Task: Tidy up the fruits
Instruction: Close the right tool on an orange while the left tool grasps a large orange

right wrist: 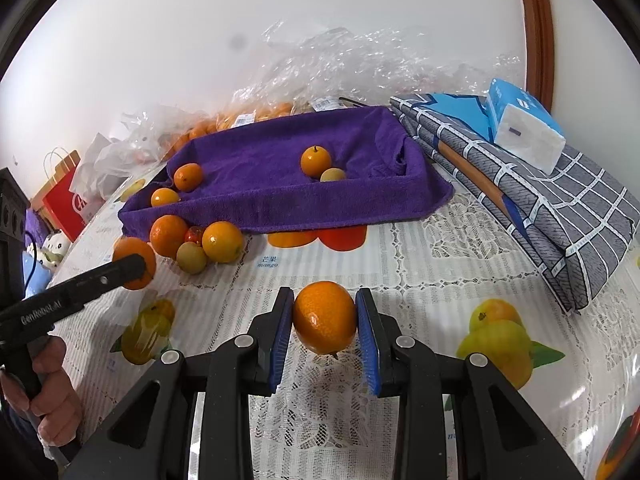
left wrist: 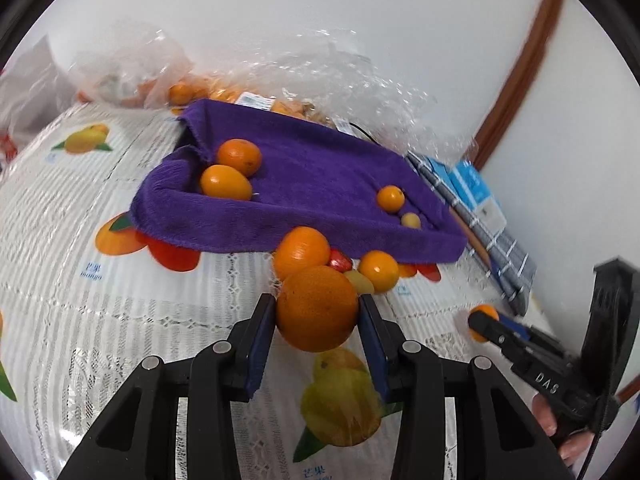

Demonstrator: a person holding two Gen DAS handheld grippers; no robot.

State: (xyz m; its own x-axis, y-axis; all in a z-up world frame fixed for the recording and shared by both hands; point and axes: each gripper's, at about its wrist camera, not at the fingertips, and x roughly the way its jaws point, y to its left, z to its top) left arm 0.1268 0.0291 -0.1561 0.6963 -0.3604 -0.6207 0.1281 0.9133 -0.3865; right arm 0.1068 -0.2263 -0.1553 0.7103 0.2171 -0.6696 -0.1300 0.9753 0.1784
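Note:
My left gripper (left wrist: 316, 302) is shut on a large orange (left wrist: 318, 320), its blue pads against both sides, just above the fruit-print tablecloth (left wrist: 80, 300). Right behind it lie two more oranges (left wrist: 302, 252), a red fruit and a yellowish one. My right gripper (right wrist: 325, 294) is shut on a smaller orange (right wrist: 325, 320) held over the cloth. A purple towel-lined tray (right wrist: 272, 216) sits further back. It holds two oranges (right wrist: 187, 177) at its left end, plus a small orange (right wrist: 315, 161) and a pale yellow fruit (right wrist: 333, 175) to the right.
Clear plastic bags (right wrist: 340, 64) with several oranges lie behind the tray against the white wall. A folded checked cloth (right wrist: 552, 208) with a tissue pack (right wrist: 524, 124) lies to the right. A red paper bag (right wrist: 64, 200) stands at far left. A hand (right wrist: 52, 396) holds the left gripper.

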